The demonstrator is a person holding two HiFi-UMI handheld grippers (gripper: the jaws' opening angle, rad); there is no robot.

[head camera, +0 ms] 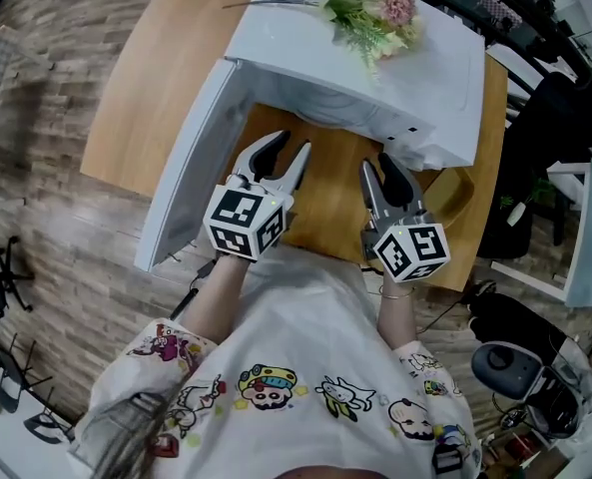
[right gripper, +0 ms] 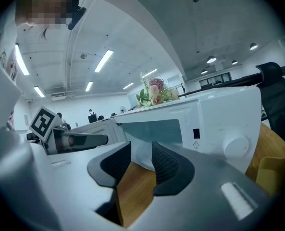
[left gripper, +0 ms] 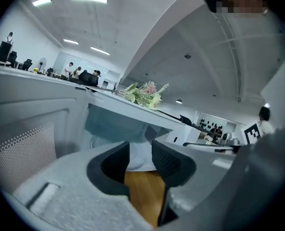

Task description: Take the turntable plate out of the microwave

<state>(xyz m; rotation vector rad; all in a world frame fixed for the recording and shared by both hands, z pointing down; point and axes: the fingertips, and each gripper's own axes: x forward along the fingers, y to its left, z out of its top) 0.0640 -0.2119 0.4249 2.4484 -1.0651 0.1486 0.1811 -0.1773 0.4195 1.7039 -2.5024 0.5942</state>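
Note:
The white microwave [head camera: 415, 78] stands on the wooden table [head camera: 325, 198], its door [head camera: 191, 163] swung open to the left. In the left gripper view a pale round shape, the turntable plate [left gripper: 96, 141], lies on the floor of the cavity, mostly hidden by the jaws. My left gripper [head camera: 294, 153] and right gripper [head camera: 380, 168] hover side by side just in front of the opening, pointing into it. The left gripper [left gripper: 140, 150] is open with nothing between its jaws, and so is the right gripper [right gripper: 141, 153]. The right gripper view shows the cavity [right gripper: 152, 129] straight ahead.
A bunch of artificial flowers [head camera: 375, 13] lies on top of the microwave. The control panel with its knob [right gripper: 236, 147] is right of the cavity. A yellow chair [head camera: 455, 193] stands at the table's right edge. Office chairs and clutter surround the table.

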